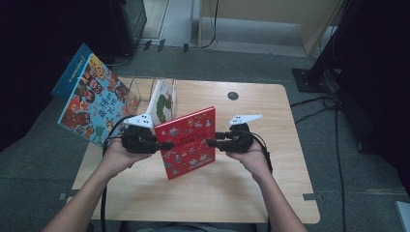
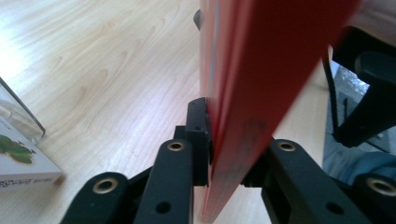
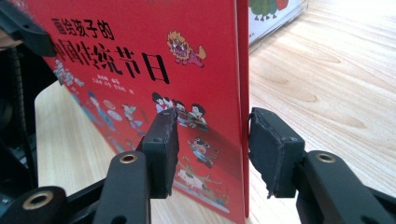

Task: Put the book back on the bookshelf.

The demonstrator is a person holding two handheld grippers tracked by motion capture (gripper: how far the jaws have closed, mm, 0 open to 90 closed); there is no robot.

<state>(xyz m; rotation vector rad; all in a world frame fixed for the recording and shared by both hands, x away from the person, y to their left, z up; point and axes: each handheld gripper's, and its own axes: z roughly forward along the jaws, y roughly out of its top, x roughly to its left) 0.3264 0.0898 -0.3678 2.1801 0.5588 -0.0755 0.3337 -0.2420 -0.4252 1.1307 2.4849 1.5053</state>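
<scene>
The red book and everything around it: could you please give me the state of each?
Red book: closed, upright, held over the table.
Left gripper: shut on the book's edge.
Right gripper: jaws astride the opposite edge, apart.
Clear holder: one book inside.
Colourful book: closed, tilted.

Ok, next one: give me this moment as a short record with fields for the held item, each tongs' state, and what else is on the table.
held item: red picture book, upright above the table
left tongs: clamped on the book's left edge
right tongs: jaws straddle the book's right edge, pads off it, open
other items: clear rack with a white book in it; colourful book leaning at the table's left edge
hands: one on each tongs
</scene>
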